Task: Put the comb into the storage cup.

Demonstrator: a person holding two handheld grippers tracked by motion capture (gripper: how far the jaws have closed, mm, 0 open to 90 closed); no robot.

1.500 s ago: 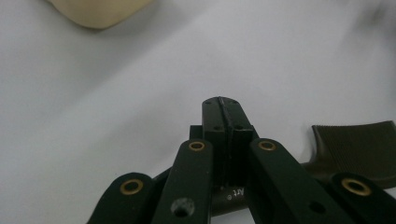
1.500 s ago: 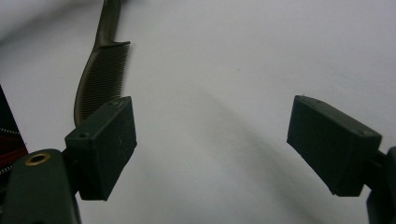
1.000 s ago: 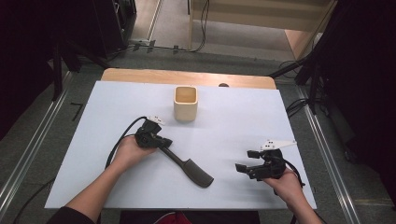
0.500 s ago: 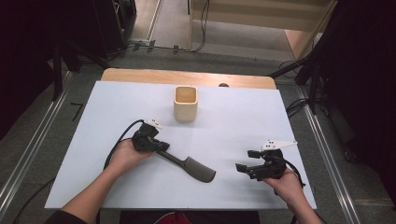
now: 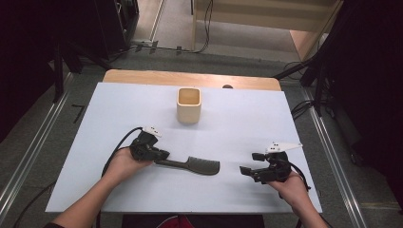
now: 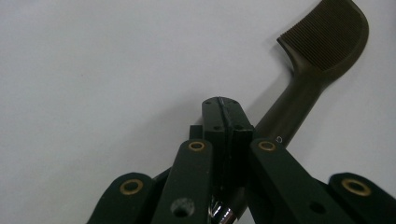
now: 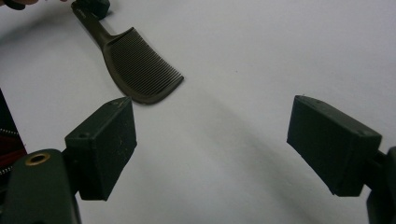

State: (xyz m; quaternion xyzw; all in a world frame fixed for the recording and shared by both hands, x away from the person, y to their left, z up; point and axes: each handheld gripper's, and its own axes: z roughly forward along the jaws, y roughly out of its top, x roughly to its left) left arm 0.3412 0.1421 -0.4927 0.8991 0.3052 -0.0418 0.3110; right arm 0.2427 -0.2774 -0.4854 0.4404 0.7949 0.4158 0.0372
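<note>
Pinching the thin handle end of the dark comb (image 5: 190,165) between closed jaws, the left gripper (image 5: 159,155) holds it low over the white desk (image 5: 119,109), toothed head pointing away from the hand, probably so the long body can swing toward the wooden cup (image 5: 189,105) standing well beyond it. Near the comb's head, on the side away from the handle, the right gripper (image 5: 245,170) hangs with its jaws wide apart and empty, seemingly ready to steady the comb.

No readable text — no labels, brands, numbers, signs on anything.
</note>
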